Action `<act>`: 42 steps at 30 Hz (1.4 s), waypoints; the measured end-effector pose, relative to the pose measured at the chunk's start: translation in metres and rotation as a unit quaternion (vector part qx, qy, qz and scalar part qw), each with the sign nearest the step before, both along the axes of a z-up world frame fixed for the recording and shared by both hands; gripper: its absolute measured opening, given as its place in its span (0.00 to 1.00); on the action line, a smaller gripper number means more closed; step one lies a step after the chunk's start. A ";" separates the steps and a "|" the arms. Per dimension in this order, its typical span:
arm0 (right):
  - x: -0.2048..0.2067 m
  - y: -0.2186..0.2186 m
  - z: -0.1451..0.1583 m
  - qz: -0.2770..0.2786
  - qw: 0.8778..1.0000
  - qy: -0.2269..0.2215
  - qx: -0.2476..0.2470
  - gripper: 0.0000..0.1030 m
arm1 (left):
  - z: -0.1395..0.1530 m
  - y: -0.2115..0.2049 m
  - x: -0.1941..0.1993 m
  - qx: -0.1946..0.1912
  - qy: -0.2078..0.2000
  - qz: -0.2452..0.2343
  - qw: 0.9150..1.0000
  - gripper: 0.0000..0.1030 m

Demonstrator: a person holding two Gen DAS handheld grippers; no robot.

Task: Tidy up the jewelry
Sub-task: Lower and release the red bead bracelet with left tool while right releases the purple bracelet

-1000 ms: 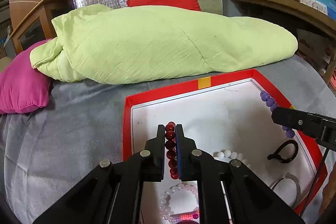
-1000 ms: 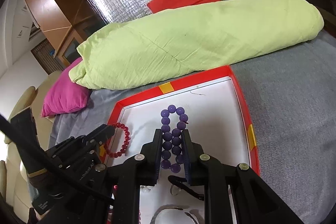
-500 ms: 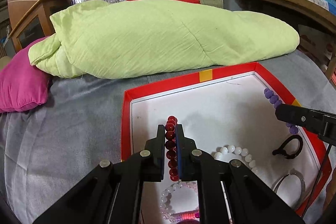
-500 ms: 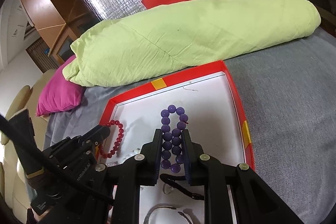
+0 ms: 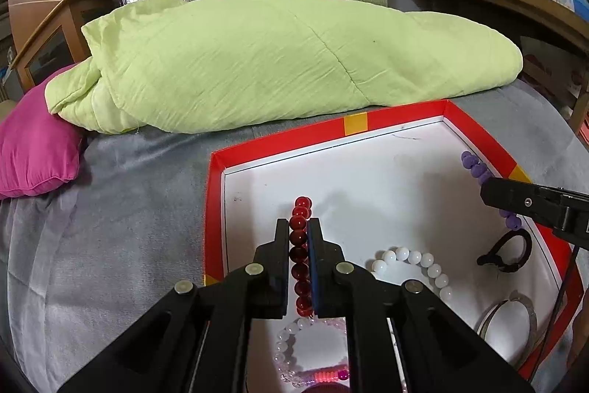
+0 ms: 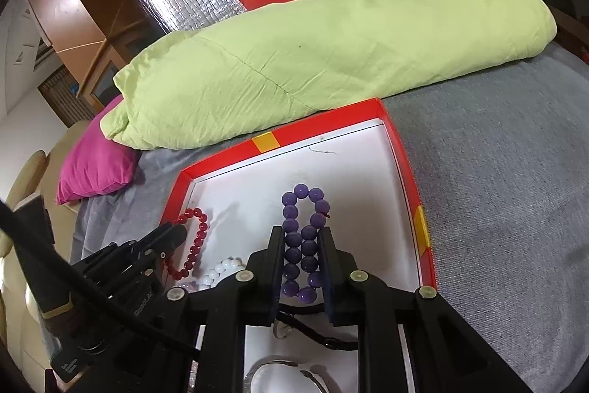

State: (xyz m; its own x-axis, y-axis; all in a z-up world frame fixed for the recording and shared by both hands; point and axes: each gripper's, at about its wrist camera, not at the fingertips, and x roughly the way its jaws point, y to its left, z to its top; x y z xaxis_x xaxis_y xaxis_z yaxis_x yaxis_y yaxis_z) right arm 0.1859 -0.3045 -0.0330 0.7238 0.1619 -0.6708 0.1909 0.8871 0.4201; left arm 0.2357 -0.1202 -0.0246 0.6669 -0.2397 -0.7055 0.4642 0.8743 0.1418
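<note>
Left gripper (image 5: 298, 231): jaws nearly closed, clamped on the red bead bracelet (image 5: 300, 247), over the left part of the red-rimmed tray (image 5: 279, 144). Right gripper (image 6: 302, 238): jaws narrowly parted, pinching the purple bead bracelet (image 6: 302, 242), over the tray's right part.

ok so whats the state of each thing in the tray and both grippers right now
left gripper: shut on the red bead bracelet
red bead bracelet: squeezed flat between the pads
right gripper: shut on the purple bead bracelet
purple bead bracelet: pinched into a narrow loop
white bead bracelet: loose on the tray floor
black loop: loose, near the right wall
silver bangle: loose, partly hidden
red tray: open, on the grey cover
</note>
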 end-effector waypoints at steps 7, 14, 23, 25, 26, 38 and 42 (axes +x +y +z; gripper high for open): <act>0.001 0.003 -0.003 0.001 1.000 0.006 -0.005 0.19 | -0.001 -0.002 -0.003 0.004 0.002 -0.005 1.000 0.10; 0.002 0.003 -0.004 0.002 1.000 0.011 -0.007 0.19 | -0.002 -0.003 -0.001 0.009 0.008 -0.002 1.000 0.10; 0.004 0.004 -0.006 0.002 1.000 0.017 -0.010 0.19 | -0.004 -0.002 0.001 0.014 0.016 0.001 1.000 0.10; 0.004 0.004 -0.007 0.001 1.000 0.019 -0.010 0.19 | -0.005 -0.002 0.001 0.015 0.018 0.002 1.000 0.10; 0.004 0.003 -0.007 0.000 1.000 0.020 -0.009 0.19 | -0.005 -0.003 0.002 0.016 0.018 0.004 1.000 0.10; 0.006 0.002 -0.009 -0.002 1.000 0.027 -0.007 0.21 | -0.007 -0.003 0.001 0.030 0.017 0.013 0.999 0.10; 0.006 0.002 -0.010 0.000 1.000 0.027 -0.007 0.21 | -0.007 -0.003 0.001 0.032 0.019 0.014 0.999 0.10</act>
